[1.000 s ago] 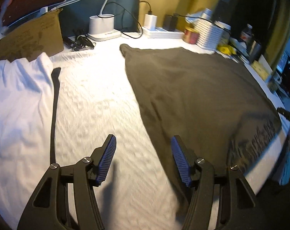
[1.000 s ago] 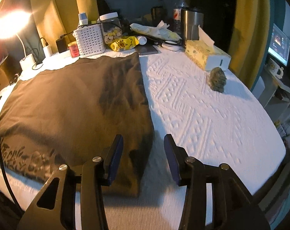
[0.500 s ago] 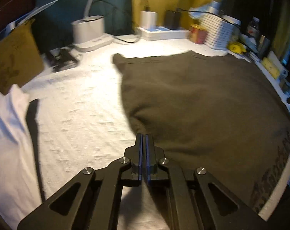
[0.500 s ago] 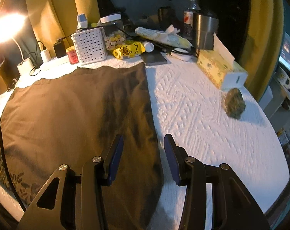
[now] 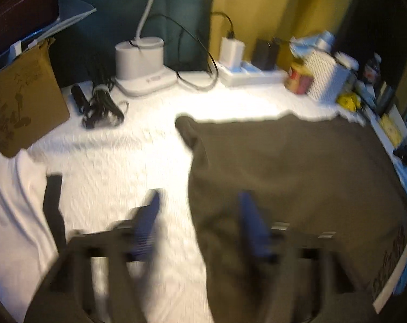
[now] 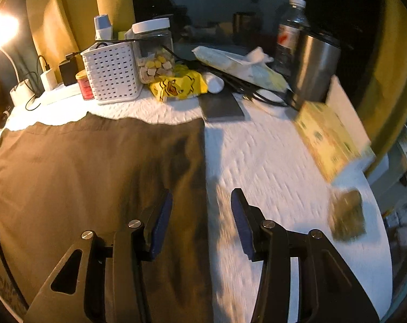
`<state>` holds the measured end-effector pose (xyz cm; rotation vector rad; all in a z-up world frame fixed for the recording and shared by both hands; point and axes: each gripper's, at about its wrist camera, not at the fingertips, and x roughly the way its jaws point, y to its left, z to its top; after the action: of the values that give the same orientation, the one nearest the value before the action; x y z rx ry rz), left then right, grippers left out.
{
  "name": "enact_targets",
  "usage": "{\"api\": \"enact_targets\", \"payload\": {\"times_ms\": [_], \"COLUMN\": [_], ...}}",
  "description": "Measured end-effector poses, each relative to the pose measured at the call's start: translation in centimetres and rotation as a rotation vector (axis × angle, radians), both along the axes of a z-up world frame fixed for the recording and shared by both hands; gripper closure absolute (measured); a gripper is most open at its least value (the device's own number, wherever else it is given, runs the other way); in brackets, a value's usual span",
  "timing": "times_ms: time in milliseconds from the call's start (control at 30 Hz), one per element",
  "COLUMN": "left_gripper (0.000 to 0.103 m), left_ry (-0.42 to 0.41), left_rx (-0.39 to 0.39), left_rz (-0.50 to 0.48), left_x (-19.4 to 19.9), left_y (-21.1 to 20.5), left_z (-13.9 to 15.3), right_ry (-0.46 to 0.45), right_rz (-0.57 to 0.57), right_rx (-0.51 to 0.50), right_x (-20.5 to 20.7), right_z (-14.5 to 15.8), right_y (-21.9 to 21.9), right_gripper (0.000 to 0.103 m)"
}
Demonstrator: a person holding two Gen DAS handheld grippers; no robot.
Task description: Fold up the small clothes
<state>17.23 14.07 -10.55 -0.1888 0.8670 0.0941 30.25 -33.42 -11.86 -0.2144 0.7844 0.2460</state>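
Both wrist views look steeply down, close; both show the brown garment [image 5: 297, 177].

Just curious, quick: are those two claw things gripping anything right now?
Left gripper: open, just opened, empty above the brown garment edge.
Right gripper: open, just widened, holding nothing.

Bare white cover [image 6: 270, 161] right of the garment [image 6: 95, 175]; clutter lines the far edge.

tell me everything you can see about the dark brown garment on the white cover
The dark brown garment is a soft, matte cloth piece lying flat and spread on the white textured cover. Its right edge runs straight, its far edge has a stitched hem, and pale printed lettering marks the near corner. Neither gripper holds it.
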Motion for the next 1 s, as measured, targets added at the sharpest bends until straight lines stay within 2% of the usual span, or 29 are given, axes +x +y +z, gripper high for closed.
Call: {"api": "enact_targets", "payload": {"times_ms": [67,367,400,433,467,500,533,567,667,800,900,1000], "left_gripper": [0.031,0.033,0.037,0.055,0.071,0.079,0.093,0.101,0.101,0.101,0.101,0.101], "left_ry": [-0.002,0.022,0.025,0.031,0.043,0.028,0.028,0.029,-0.002,-0.06,-0.062,-0.029], "left_rx": [0.001,0.064,0.065,0.059,0.058,0.085,0.079,0.072,0.116,0.114,0.116,0.092], "left_rz": [0.004,-0.08,-0.087,-0.103,-0.107,-0.103,-0.111,-0.119,-0.09,-0.056,-0.049,-0.041], "left_x": [1.3,7.4,7.7,8.2,8.5,8.5,8.6,8.7,8.5,8.2,8.7,9.2], "left_y": [0.3,0.3,0.3,0.3,0.3,0.4,0.4,0.5,0.7,1.4,1.6,2.0], "left_z": [-0.1,-1.6,-1.8,-2.0,-2.3,-2.3,-2.3,-2.2,-1.7,-0.4,-0.6,-1.5], "right_ry": [0.007,0.072,0.082,0.104,0.089,0.081,0.086,0.086,0.029,-0.057,-0.068,-0.045], "right_rz": [0.001,0.014,0.024,0.034,0.045,0.047,0.056,0.07,0.075,0.056,0.057,0.053], "right_rx": [0.002,0.056,0.064,0.073,0.077,0.065,0.059,0.054,0.008,0.017,0.014,-0.013], "right_x": [1.5,7.9,8.5,9.3,9.6,9.9,10.3,10.4,10.4,10.8,11.5,12.3], "right_z": [-0.3,-1.9,-2.1,-2.5,-2.5,-2.5,-2.5,-2.5,-1.8,0.6,1.3,0.5], "right_y": [0.7,2.0,2.1,2.1,2.2,2.4,2.5,2.6,3.0,2.5,2.7,3.3], "right_gripper": [0.043,0.043,0.043,0.044,0.066,0.101,0.1,0.1,0.1,0.1,0.1,0.1]}}
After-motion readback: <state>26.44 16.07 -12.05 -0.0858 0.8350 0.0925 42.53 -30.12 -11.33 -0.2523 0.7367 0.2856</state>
